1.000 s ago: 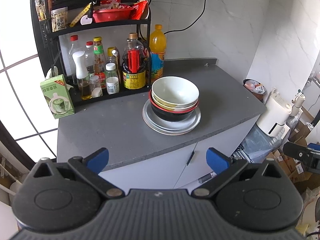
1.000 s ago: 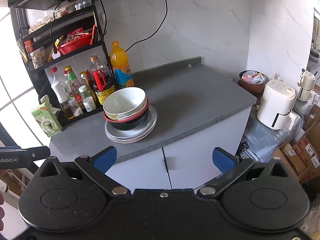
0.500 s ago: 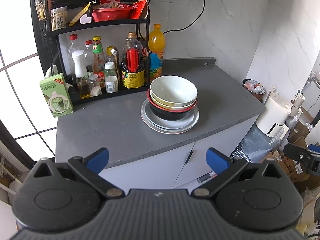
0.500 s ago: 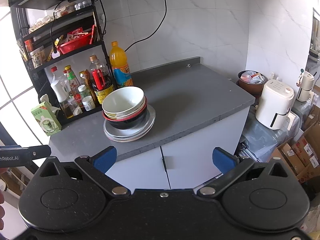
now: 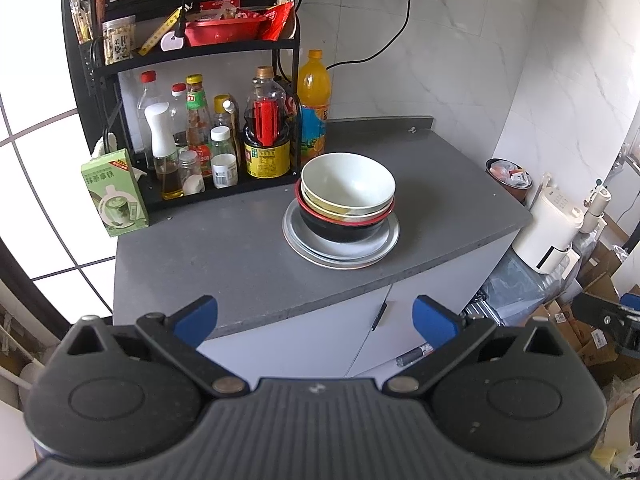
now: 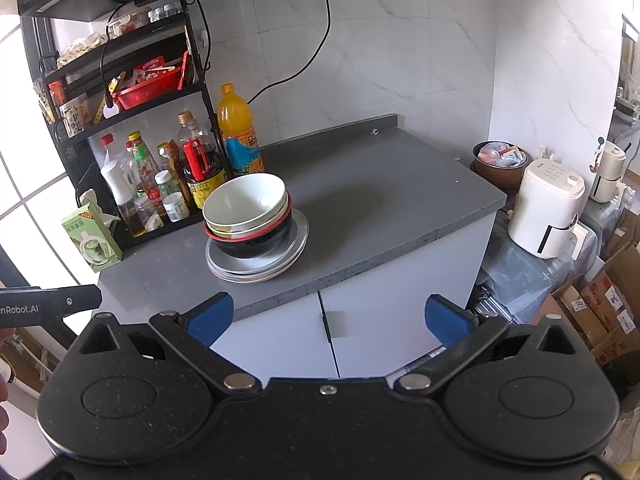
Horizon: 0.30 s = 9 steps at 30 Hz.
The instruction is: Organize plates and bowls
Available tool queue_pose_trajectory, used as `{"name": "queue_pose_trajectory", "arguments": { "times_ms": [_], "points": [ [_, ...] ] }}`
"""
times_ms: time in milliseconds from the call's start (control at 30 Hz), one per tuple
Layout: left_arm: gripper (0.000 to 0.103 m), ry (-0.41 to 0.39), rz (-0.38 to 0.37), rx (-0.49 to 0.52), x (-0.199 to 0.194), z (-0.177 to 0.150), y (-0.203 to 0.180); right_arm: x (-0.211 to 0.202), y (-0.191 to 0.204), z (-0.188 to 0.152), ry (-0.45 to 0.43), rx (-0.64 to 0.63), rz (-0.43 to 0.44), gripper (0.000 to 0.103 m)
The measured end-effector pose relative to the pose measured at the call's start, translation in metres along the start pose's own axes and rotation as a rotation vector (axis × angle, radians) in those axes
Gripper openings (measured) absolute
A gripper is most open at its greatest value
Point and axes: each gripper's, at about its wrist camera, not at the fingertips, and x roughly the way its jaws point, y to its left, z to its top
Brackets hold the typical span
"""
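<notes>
While both claws gape wide and empty, round glossy bowls (image 5: 347,196) nest on flat metal plates (image 5: 340,246).

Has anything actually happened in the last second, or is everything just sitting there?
Almost nothing. Both views slid slightly, so the hand-held tools drifted a little; nothing was grabbed or released. The left gripper and right gripper stay open and empty, short of the counter. The bowls remain nested on the plates.
</notes>
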Motion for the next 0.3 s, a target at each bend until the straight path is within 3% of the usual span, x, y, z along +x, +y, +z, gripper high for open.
{"name": "queue_pose_trajectory", "arguments": {
  "times_ms": [300],
  "points": [
    [0.103,-0.009,0.0,0.022,-0.003,-0.0005,-0.0017,-0.006,-0.0009,-0.0011,-0.006,0.007,-0.008,0.103]
  ]
}}
